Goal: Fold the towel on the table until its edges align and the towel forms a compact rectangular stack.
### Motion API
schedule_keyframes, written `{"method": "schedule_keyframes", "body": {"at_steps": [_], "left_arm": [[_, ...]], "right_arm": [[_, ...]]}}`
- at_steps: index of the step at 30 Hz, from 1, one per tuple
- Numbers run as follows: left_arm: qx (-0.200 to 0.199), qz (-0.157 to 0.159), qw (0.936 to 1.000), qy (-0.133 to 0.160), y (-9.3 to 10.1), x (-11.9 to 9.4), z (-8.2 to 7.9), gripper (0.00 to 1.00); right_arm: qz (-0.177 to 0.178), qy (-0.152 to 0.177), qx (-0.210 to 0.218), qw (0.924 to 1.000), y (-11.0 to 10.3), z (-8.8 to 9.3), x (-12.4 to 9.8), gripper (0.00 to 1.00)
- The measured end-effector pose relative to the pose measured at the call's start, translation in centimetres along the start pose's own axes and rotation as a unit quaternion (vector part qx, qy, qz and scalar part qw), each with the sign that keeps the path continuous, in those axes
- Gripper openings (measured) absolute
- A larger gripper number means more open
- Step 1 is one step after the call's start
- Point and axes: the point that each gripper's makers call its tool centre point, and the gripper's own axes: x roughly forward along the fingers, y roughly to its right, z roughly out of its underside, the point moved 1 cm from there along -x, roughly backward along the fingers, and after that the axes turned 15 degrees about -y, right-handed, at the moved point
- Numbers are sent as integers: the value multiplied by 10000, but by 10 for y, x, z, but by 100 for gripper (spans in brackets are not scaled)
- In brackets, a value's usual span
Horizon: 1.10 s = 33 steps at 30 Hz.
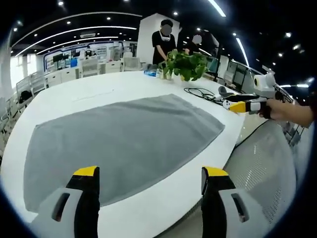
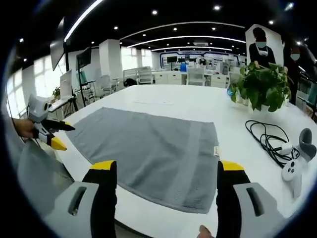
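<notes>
Grey terry towel, one, lies flat on the white table; your two grippers, left and right, gape empty at 6 o'clock.

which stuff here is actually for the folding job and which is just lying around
For the job:
towel, spread flat
left gripper, open
right gripper, open
table

Lying about:
potted plant
black cable
white controller
</notes>
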Motion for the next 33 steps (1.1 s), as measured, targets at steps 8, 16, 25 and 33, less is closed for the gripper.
{"method": "schedule_keyframes", "body": {"at_steps": [8, 16, 25, 33], "left_arm": [[230, 332, 9991, 136, 36, 12, -34, 85], [554, 742, 9955, 182, 84, 37, -71, 85], [1220, 1104, 9860, 260, 139, 62, -108, 82], [1613, 1686, 9722, 185, 186, 89, -117, 73]], "right_arm": [[283, 17, -466, 9985, 22, -15, -5, 80], [364, 226, -492, 9979, 53, -37, -8, 76], [382, 338, -383, 9980, 91, -59, 2, 74], [243, 512, -309, 9979, 110, -77, 19, 70]]}}
